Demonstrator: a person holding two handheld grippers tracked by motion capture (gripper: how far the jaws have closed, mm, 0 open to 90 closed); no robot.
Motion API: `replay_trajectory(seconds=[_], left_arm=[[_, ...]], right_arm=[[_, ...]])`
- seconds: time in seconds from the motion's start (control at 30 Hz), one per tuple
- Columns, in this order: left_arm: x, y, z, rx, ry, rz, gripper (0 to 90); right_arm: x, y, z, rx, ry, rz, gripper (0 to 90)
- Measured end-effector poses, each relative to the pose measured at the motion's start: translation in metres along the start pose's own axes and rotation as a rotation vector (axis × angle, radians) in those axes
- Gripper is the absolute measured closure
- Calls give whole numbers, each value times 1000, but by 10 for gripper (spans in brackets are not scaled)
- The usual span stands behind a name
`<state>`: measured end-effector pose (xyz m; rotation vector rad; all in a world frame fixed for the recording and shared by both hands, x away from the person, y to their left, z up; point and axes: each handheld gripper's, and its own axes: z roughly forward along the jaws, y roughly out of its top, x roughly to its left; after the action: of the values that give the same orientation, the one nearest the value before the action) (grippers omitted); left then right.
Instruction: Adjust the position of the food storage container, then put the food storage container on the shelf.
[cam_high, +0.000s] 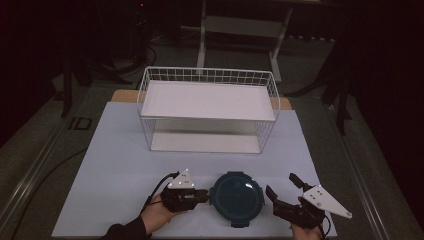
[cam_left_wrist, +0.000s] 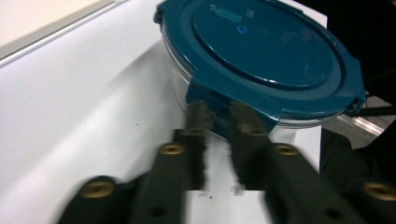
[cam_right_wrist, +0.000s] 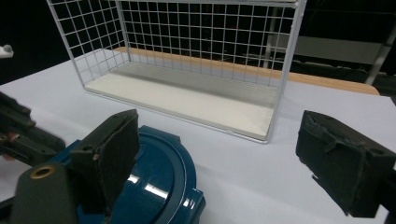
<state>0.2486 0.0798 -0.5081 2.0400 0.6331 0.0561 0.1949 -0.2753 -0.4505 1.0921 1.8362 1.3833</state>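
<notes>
Teal lidded container (cam_high: 235, 198) (lid clipped on) between grippers; wire rack (cam_high: 207, 109) behind.

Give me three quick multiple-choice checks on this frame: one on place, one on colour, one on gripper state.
1. Where does the round lidded container sit?
A. on the top shelf of the rack
B. on the table between the two grippers
C. on the floor

2. What colour is the container's lid?
A. dark teal blue
B. red
C. yellow

3. How are the right gripper's jaws?
A. shut on the lid
B. spread wide open
C. shut on the rack's wire

Key:
1 B, the high view shows it on the pale tabletop in front of the white wire two-shelf rack, with the left gripper on its other side.
2 A, the left gripper view shows it.
3 B, the right gripper view shows a wide gap.
</notes>
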Motion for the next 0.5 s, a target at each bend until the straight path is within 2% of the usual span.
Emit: replay_trajectory(seconds=[0.03,0.07,0.1,0.2,0.27,0.33,0.4,0.5], left_arm=[[0,0,0,0,0,0,565],[2,4,-7,-20,45,-22,366],[2,5,-9,-22,53,-27,301],[1,11,-15,-35,11,-30,129],[-3,15,-19,-50,1,-31,95],[-5,21,-21,-59,-45,-51,43],[-8,26,-22,-52,-69,-66,20],[-10,33,-24,-53,-66,-99,20]], right_arm=[[0,0,0,1,4,-1,130],[0,0,0,1,11,-3,124],[0,0,1,2,15,-3,116],[1,0,2,5,37,-10,111],[3,0,2,7,43,-16,111],[4,1,2,3,50,-17,111],[6,2,2,-2,55,-24,111],[7,6,2,-4,56,-31,111]])
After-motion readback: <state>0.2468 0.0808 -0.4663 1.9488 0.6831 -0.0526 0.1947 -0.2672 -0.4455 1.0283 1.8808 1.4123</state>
